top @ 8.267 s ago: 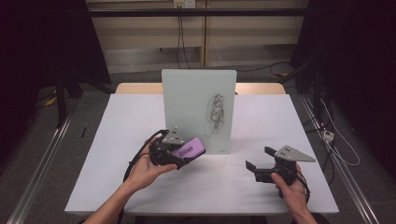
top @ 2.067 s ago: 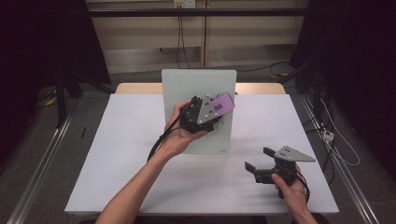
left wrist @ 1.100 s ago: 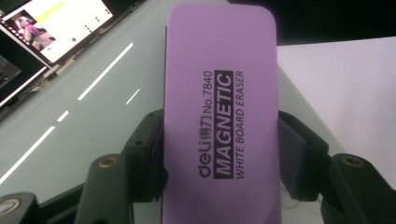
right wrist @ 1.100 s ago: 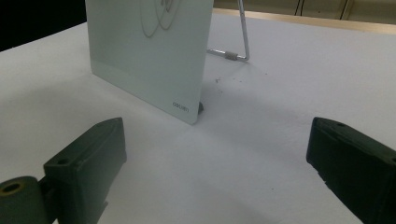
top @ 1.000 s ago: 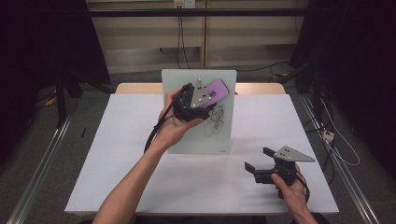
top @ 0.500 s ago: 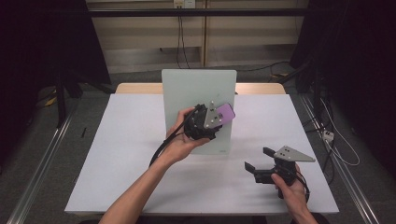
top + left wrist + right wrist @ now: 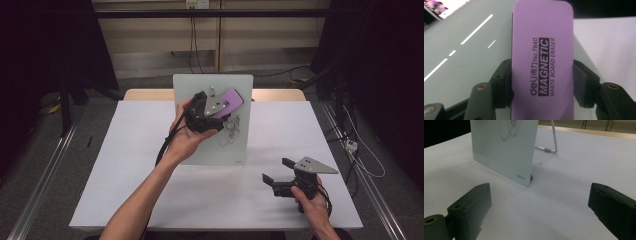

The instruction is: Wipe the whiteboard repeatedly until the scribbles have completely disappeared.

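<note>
Left tongs (image 7: 216,106): raised off the table (image 7: 140,170), held in the person's left hand (image 7: 189,134), black jaws clamped on the long sides of a purple eraser (image 7: 231,100). In the left gripper view the eraser (image 7: 542,60) stands lengthwise between the two jaws and reaches well past their tips; printed on it, "deli No.7840 MAGNETIC WHITE BOARD ERASER".

Eraser: beyond the left tongs' tips, lying against the upper part of the whiteboard (image 7: 190,90); its far end is near the board's top right corner.

Whiteboard: pale green-white, upright, leaning slightly back on a wire stand (image 7: 551,143), directly ahead of the left tongs. A black scribble (image 7: 231,129) sits just below the left tongs and the eraser. In the right gripper view the board (image 7: 499,152) stands ahead and to the left of the jaws, its lower corner marked "deli".

Right tongs (image 7: 276,171): low over the table's near right part, gripped by the right hand (image 7: 312,205), jaws spread wide with nothing between them, pointing toward the board's lower corner and well apart from it.

Table: white top, wooden strip at the far edge.
</note>
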`<state>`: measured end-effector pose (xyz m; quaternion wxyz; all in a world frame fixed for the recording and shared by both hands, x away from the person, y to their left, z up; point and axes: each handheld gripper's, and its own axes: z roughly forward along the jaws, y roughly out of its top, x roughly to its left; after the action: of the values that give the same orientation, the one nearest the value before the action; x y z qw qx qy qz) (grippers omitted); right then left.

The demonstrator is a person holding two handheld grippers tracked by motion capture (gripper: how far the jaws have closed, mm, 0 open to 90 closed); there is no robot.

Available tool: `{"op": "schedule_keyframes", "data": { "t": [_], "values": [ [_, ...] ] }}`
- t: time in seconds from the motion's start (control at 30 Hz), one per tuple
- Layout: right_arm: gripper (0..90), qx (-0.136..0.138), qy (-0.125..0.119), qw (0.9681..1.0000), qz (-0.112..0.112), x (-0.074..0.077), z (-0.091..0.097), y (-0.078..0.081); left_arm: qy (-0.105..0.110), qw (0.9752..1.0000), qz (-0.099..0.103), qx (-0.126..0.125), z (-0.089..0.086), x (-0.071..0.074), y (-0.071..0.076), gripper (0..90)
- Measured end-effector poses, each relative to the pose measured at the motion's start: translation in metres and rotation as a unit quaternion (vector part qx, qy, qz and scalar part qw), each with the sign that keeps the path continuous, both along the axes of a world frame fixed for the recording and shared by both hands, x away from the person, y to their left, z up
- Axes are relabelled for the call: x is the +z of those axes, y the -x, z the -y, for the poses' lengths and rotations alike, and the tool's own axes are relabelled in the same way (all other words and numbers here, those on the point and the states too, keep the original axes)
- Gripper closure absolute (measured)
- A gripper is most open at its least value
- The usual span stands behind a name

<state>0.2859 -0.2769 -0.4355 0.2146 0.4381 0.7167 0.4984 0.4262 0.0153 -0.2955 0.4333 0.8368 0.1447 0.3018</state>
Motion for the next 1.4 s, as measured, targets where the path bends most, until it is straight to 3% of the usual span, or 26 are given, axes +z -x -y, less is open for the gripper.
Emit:
{"op": "schedule_keyframes", "data": {
  "t": [0.07, 0.2, 0.37, 0.47, 0.5, 0.8, 0.9, 1.0, 1.13, 1.23, 1.33, 1.4],
  "values": [
    [4.8, 0.000, 0.001, 1.0000, -0.001, 0.000, 0.000, 0.000, 0.001, 1.0000, 0.001, 0.000, 0.000, -0.001, 0.000, 41.2],
    [4.8, 0.001, 0.002, 1.0000, -0.001, 0.000, 0.000, 0.000, -0.018, 0.9998, 0.001, -0.005, 0.005, -0.007, 0.003, 41.2],
    [4.7, 0.001, 0.000, 1.0000, -0.001, 0.000, -0.001, 0.000, -0.047, 0.9987, 0.000, -0.019, 0.012, -0.023, 0.011, 41.2],
    [4.7, 0.003, 0.002, 1.0000, 0.000, 0.000, -0.001, 0.000, -0.066, 0.9975, 0.010, -0.023, 0.016, -0.034, 0.017, 41.2],
    [4.7, 0.002, 0.002, 1.0000, 0.000, 0.000, -0.001, 0.000, -0.060, 0.9979, 0.005, -0.025, 0.017, -0.038, 0.018, 41.2],
    [4.7, 0.003, 0.002, 1.0000, 0.000, 0.000, -0.001, 0.000, -0.071, 0.9966, -0.010, -0.041, 0.024, -0.057, 0.026, 41.2],
    [4.7, 0.003, 0.002, 1.0000, 0.000, 0.000, -0.001, 0.000, -0.080, 0.9960, -0.001, -0.040, 0.027, -0.060, 0.028, 41.2],
    [4.7, 0.002, 0.002, 1.0000, -0.001, 0.000, -0.001, 0.000, -0.090, 0.9951, -0.001, -0.042, 0.028, -0.060, 0.029, 41.1],
    [4.7, 0.002, 0.001, 1.0000, -0.001, 0.000, -0.001, -0.001, -0.084, 0.9953, -0.007, -0.047, 0.026, -0.054, 0.025, 41.2],
    [4.7, 0.002, 0.002, 1.0000, -0.001, 0.000, -0.001, -0.001, -0.074, 0.9964, 0.000, -0.042, 0.024, -0.044, 0.021, 41.1],
    [4.7, 0.002, 0.002, 1.0000, -0.001, 0.000, -0.001, -0.001, -0.051, 0.9981, 0.001, -0.035, 0.020, -0.032, 0.015, 41.1],
    [4.7, 0.002, 0.002, 1.0000, -0.001, 0.000, -0.001, 0.000, -0.050, 0.9981, 0.003, -0.036, 0.018, -0.026, 0.012, 41.1]
  ]
}}
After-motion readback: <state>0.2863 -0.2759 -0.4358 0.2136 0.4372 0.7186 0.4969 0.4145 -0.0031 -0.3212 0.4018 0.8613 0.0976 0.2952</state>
